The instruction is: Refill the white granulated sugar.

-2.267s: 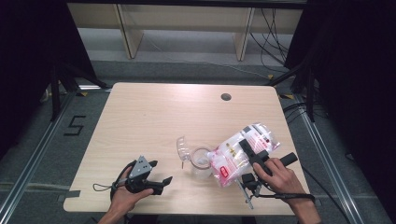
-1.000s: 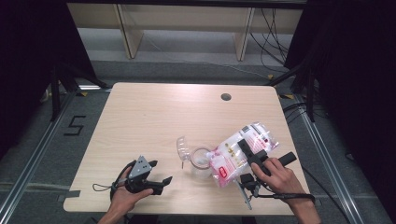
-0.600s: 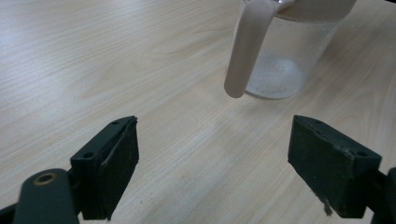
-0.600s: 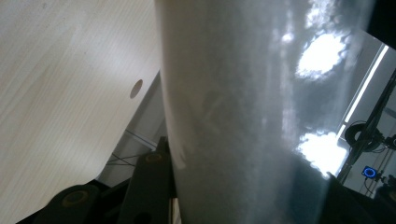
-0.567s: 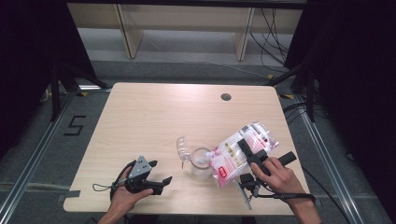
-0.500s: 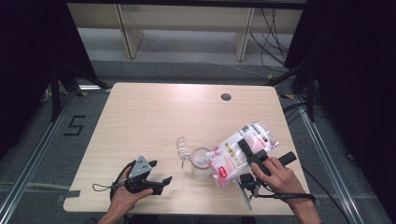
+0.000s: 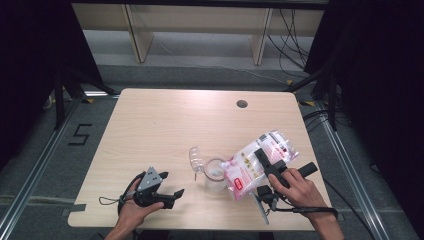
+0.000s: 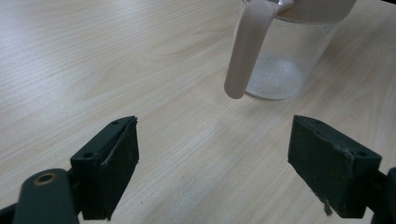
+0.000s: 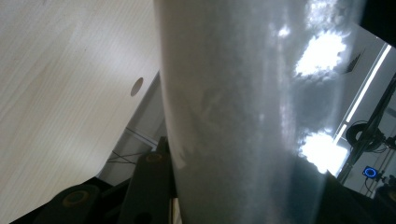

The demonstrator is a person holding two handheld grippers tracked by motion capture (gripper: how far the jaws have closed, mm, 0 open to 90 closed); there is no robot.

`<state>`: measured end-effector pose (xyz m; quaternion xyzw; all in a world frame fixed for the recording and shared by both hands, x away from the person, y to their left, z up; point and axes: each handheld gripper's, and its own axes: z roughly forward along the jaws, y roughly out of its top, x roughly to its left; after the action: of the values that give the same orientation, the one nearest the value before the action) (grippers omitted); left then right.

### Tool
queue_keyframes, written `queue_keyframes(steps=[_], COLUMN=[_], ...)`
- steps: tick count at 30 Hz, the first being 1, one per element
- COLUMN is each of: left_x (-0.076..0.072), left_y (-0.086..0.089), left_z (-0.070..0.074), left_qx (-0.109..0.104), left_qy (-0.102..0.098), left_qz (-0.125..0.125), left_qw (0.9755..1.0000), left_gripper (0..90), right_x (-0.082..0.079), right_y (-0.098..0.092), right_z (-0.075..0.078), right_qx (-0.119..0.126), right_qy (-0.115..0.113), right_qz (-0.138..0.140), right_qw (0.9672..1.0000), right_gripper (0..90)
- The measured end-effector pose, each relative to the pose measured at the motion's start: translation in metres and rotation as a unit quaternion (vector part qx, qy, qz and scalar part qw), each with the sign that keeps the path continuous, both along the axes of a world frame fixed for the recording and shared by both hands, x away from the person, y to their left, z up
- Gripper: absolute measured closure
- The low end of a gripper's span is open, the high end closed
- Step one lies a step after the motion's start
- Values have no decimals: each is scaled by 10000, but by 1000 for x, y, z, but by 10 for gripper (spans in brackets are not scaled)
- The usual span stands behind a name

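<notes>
High view: right gripper (image 7: 264, 159) jaws clamped on tilted bag (image 7: 255, 163) over jar (image 7: 215, 174); left gripper (image 7: 172, 192) jaws spread, empty, near jar on counter (image 7: 170, 125).

High view down on the table (image 7: 165, 125); gripper views close in, the left sharing its jar (image 8: 285, 56).

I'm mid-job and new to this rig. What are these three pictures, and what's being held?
No robot arm here: a person holds a two-fingered gripper in each hand. The high view looks down on the table; the other two views ride on the grippers. The right gripper is shut on a bag, tilted over a clear jar whose lid hangs open. The left gripper rests open on the table, holding nothing; its own view faces the jar, which has white powder at the bottom.
</notes>
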<state>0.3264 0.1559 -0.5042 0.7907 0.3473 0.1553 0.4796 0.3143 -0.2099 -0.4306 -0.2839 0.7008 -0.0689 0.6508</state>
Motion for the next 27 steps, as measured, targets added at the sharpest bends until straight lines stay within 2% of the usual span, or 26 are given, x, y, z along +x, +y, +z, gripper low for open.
queue_keyframes(steps=[1, 2, 4, 9, 10, 19, 20, 21, 22, 24, 25, 27], left_x=[0, 1, 0, 0, 0, 0, 0, 1, 0, 0, 1, 1], left_y=[0, 1, 1, 1, 1, 0, 0, 1, 0, 0, 1, 1], left_z=[0, 0, 0, 0, 0, 0, -1, 0, -1, -1, 0, 0], left_qx=[-13, 59, 34, 31, 31, -26, -20, 100, 22, 18, 103, 108], left_qy=[9, -63, -35, -32, -32, 23, 25, 5, 20, 26, 7, 5], left_qz=[11, -57, -18, -15, -15, 9, 7, 3, 7, 5, -4, -4], left_qw=[10000, 9999, 10000, 10000, 10000, 10000, 10000, 10000, 10000, 10000, 9999, 9999], left_gripper=[160, 160, 160, 160, 160, 160, 160, 160, 160, 160, 160, 160], right_x=[0, 0, 1, 1, 0, 1, 1, 1, 0, 0, 0, 0], right_y=[0, 0, 1, 1, 0, 2, 2, 2, 1, 1, 1, 1], right_z=[0, 0, 1, 2, 1, 1, 2, 2, 2, 1, 1, 2], right_qx=[-4, 0, -54, -54, 13, -26, -35, -40, 14, 34, 40, 24], right_qy=[0, 1, 9, 15, 18, 40, 41, 41, 36, 41, 40, 49], right_qz=[-2, -1, 36, 30, -19, 27, 32, 31, 3, 2, 4, 9], right_qw=[10000, 10000, 10000, 10000, 10000, 10000, 10000, 10000, 10000, 10000, 10000, 10000], right_gripper=[660, 659, 660, 661, 661, 670, 673, 675, 679, 681, 683, 688])
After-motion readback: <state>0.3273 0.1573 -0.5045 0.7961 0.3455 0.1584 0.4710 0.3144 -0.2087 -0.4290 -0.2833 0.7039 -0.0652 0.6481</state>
